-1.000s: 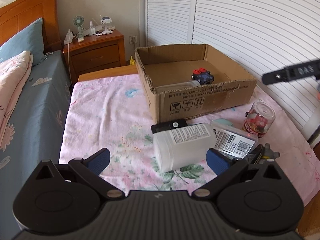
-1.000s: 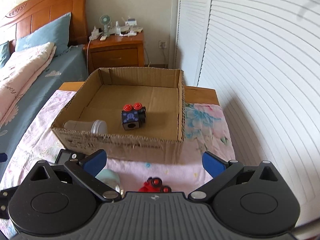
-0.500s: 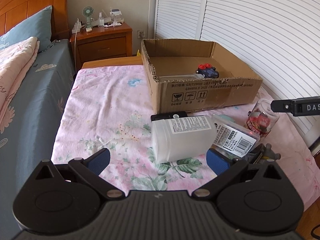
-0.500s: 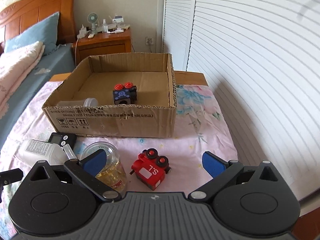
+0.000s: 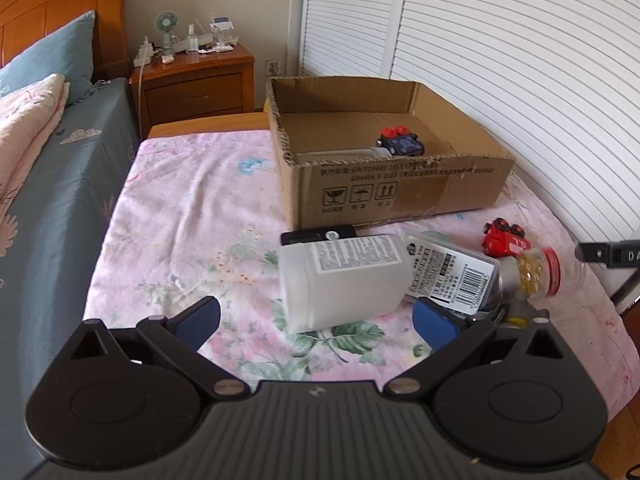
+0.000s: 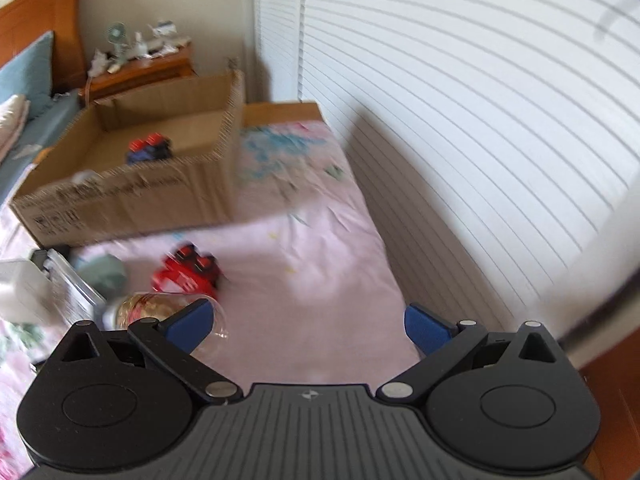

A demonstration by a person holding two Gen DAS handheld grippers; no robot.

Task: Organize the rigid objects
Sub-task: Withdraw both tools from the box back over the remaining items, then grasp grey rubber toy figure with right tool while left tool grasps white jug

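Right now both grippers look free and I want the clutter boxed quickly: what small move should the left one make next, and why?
Probably ease the open left gripper forward around the white bottle: it lies on its side just ahead, between the fingers, outside the cardboard box.

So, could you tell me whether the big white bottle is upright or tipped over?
Tipped over: the white bottle lies on its side on the bedspread.

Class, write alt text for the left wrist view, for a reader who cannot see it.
The open left gripper hovers over a pink floral bedspread, its fingers flanking a white plastic bottle lying on its side. Behind it stands an open cardboard box holding a blue toy; a red toy train lies to the right.
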